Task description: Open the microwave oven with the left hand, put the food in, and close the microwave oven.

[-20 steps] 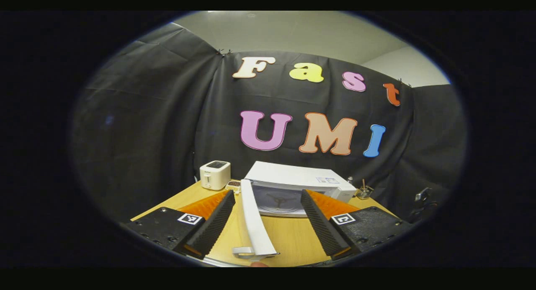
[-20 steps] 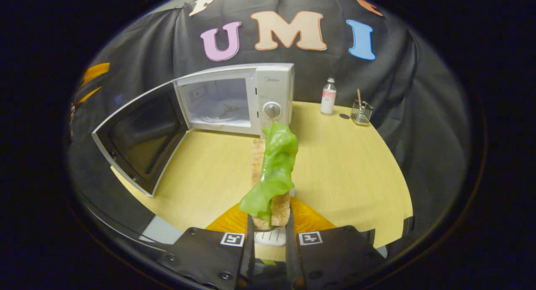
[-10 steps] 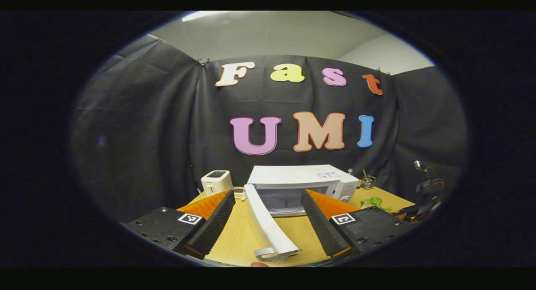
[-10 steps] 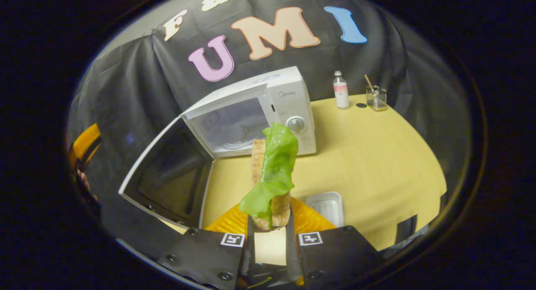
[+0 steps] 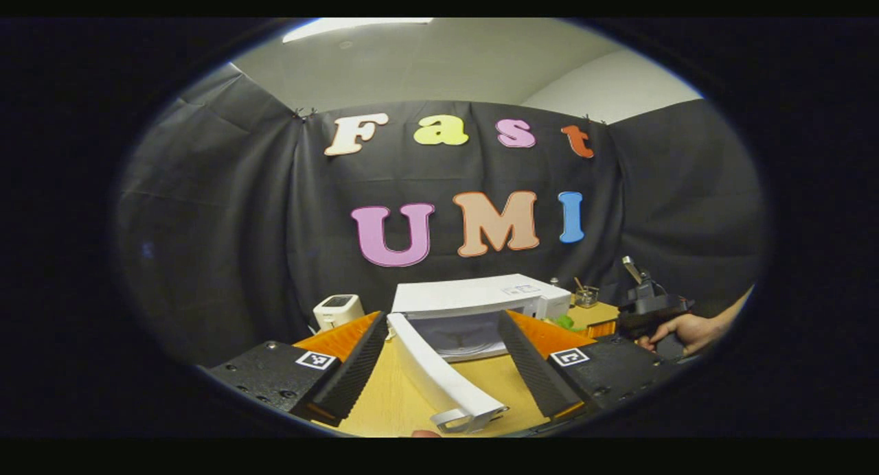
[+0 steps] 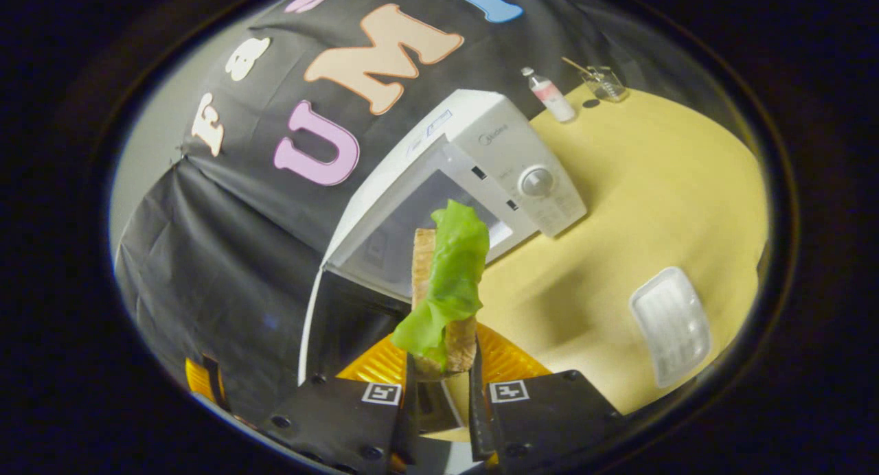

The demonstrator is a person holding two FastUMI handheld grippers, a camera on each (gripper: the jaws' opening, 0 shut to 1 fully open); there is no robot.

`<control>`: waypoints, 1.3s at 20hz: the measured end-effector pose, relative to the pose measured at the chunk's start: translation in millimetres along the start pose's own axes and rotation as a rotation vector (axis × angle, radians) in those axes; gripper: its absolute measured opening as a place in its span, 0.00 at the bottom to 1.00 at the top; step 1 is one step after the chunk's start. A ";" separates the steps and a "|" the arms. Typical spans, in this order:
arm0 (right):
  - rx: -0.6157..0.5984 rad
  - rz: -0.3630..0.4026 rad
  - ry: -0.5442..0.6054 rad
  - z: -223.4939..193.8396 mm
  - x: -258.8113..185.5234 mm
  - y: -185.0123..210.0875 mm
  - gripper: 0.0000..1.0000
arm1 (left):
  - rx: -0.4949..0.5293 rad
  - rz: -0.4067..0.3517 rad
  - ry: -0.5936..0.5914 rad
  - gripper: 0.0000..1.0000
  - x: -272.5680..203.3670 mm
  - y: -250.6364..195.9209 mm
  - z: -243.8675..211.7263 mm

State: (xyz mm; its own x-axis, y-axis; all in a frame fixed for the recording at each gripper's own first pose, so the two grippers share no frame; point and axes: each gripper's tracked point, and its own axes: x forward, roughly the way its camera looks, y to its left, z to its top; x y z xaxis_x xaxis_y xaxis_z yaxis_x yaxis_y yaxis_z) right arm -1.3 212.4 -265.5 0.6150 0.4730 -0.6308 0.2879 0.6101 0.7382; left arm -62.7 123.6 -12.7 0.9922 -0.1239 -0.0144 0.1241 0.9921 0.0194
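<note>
The white microwave [image 5: 481, 298] stands on the wooden table [image 5: 384, 399] with its door [image 5: 439, 382] swung open. In the left gripper view the door's edge runs between the spread fingers of my left gripper [image 5: 441, 317], which is open and does not clamp it. My right gripper [image 6: 443, 365] is shut on a slice of bread with a green lettuce leaf [image 6: 450, 283]. It holds the food up in front of the open microwave [image 6: 481, 152] cavity, with the view strongly tilted. A hand [image 5: 676, 331] holding that gripper shows at the right of the left gripper view.
A small white toaster [image 5: 336, 310] stands left of the microwave. A white tray [image 6: 669, 334] lies on the table [image 6: 652, 187] to the right. A small bottle [image 6: 547, 94] and a glass with a stick [image 6: 604, 84] stand at the back.
The right gripper has carried the bread and lettuce closer to the microwave opening and rolled sideways. The hand holding it has come into the left gripper view. The door stays open.
</note>
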 end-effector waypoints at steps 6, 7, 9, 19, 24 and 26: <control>0.412 -0.016 -0.040 2.0 64.8 8.3 0.32 | 0.015 0.030 0.042 0.98 -7.7 30.9 -21.0; 0.460 -0.002 -0.044 1.3 78.0 9.6 0.32 | 0.018 0.044 0.051 0.97 -9.7 37.8 -24.5; 0.544 0.023 -0.076 5.7 102.1 13.4 0.32 | 0.008 0.060 0.065 0.97 -12.8 44.8 -29.1; 0.565 -0.001 -0.256 6.7 183.4 14.3 0.31 | -0.074 0.089 0.152 0.98 -20.6 67.9 -65.3; 0.614 -0.013 -0.286 11.0 206.7 14.6 0.32 | -0.096 0.110 0.162 0.96 -21.3 77.8 -72.5; 0.630 -0.018 -0.307 16.7 215.3 15.5 0.32 | -0.107 0.115 0.164 0.98 -22.6 78.9 -74.5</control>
State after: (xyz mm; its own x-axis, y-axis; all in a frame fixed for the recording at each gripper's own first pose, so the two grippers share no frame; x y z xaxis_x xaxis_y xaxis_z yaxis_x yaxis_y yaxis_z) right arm 147.9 313.1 -385.9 0.7593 0.2087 -0.6164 0.6133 0.0871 0.7850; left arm -76.2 206.2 -85.3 0.9834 -0.0139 -0.1808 0.0000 0.9971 -0.0763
